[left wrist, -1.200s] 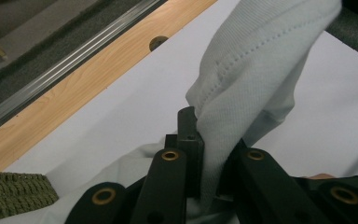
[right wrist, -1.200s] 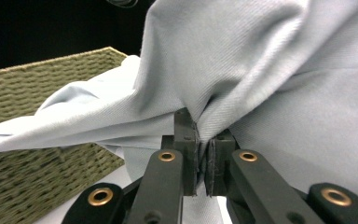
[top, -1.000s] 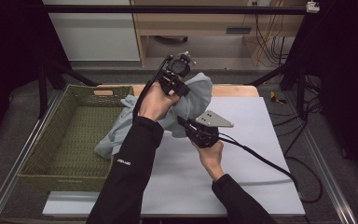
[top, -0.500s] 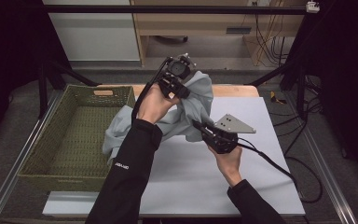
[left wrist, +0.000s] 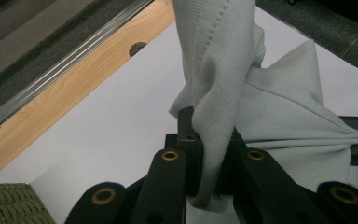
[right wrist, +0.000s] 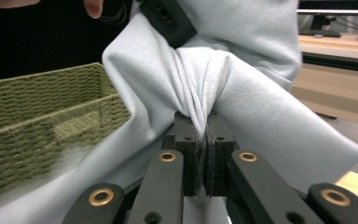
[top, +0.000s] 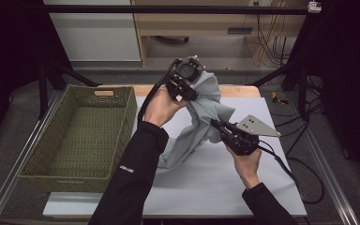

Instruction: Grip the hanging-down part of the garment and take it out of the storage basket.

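A pale grey cloth (top: pixel 201 112) hangs above the white table top (top: pixel 215 187), held up between both grippers. High near the table's far edge, my left gripper (top: pixel 187 91) is shut on an upper fold of the cloth (left wrist: pixel 214 116). Lower and to the right, my right gripper (top: pixel 215 124) is shut on a bunched part of the cloth (right wrist: pixel 205 93). The cloth's lower end drapes down behind the left sleeve (top: pixel 136 168) onto the table.
A green woven basket (top: pixel 42 154) stands empty at the table's left side, also seen as the basket (right wrist: pixel 32 126) in the right gripper view. A wooden strip (top: pixel 234 90) edges the table's far side. A black cable (top: pixel 290 173) trails off the right.
My right gripper has moved right and slightly down with the cloth in it, pulling the cloth away from the basket. The left gripper has stayed high, holding its fold.
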Available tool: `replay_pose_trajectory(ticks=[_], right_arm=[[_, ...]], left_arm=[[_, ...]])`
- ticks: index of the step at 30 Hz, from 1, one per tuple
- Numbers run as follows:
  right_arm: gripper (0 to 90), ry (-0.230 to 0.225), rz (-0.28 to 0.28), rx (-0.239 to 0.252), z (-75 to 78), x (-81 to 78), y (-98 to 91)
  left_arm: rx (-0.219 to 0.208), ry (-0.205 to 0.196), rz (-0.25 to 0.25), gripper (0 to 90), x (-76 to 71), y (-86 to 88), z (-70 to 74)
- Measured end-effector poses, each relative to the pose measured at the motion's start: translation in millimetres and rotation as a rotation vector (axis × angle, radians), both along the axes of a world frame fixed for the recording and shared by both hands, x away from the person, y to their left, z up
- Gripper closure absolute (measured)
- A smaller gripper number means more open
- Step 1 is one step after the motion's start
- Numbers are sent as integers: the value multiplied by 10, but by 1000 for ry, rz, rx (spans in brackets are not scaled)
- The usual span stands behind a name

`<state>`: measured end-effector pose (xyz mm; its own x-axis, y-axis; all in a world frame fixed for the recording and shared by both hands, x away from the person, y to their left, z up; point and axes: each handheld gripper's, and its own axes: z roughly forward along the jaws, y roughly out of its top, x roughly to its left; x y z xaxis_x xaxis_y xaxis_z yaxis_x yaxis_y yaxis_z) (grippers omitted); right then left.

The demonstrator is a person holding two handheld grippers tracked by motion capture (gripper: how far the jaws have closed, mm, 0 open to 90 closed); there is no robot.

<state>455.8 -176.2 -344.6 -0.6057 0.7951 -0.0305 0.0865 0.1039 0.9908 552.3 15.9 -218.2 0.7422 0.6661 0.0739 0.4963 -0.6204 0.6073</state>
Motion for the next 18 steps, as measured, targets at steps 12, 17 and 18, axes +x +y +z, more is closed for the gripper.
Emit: replay_pose_trajectory(ticks=[12,17,18], right_arm=[[453,54,35,15,-284,1,-92],[141,26,9,38,-269,-75,-182],[99,30,-12,51,-259,-102,-200]], left_arm=[[12,-6,-30,836,-2,-96,-78],[6,-9,-37,836,7,-101,-94],[-2,-8,-31,835,11,-97,-100]])
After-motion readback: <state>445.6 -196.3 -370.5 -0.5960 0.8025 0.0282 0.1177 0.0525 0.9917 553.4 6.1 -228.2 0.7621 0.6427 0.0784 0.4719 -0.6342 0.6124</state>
